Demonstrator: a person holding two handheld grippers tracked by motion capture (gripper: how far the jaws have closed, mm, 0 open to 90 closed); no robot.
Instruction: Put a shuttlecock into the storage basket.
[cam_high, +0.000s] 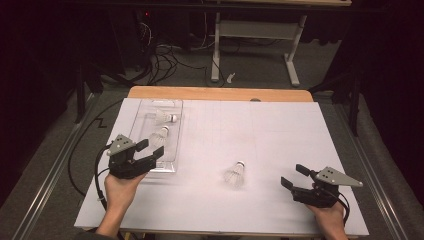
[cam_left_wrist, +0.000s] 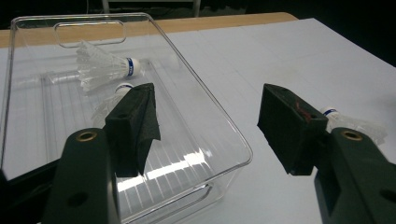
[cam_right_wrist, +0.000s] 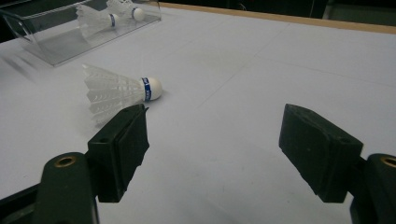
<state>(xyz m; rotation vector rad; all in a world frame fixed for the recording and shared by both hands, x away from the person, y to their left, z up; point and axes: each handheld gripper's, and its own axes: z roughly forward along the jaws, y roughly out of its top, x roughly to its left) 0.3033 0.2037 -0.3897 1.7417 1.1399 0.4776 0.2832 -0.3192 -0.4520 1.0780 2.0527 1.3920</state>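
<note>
We see the loose shuttlecock (cam_high: 235, 175) lying on the white table (cam_high: 280, 130), cork pointing away from us, bare surface around it, between our spread, empty left gripper (cam_high: 148, 148) at the clear tray (cam_high: 172, 165) and spread right gripper (cam_high: 294, 176).

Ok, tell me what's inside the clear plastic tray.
Two white shuttlecocks, one behind the other, lie in the clear tray. The left gripper's jaw covers part of the nearer one in its own view.

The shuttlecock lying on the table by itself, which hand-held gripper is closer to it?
Right. The right hand-held gripper sits open just to the right of the loose shuttlecock; the left hand-held gripper is farther off, open over the clear tray.
</note>
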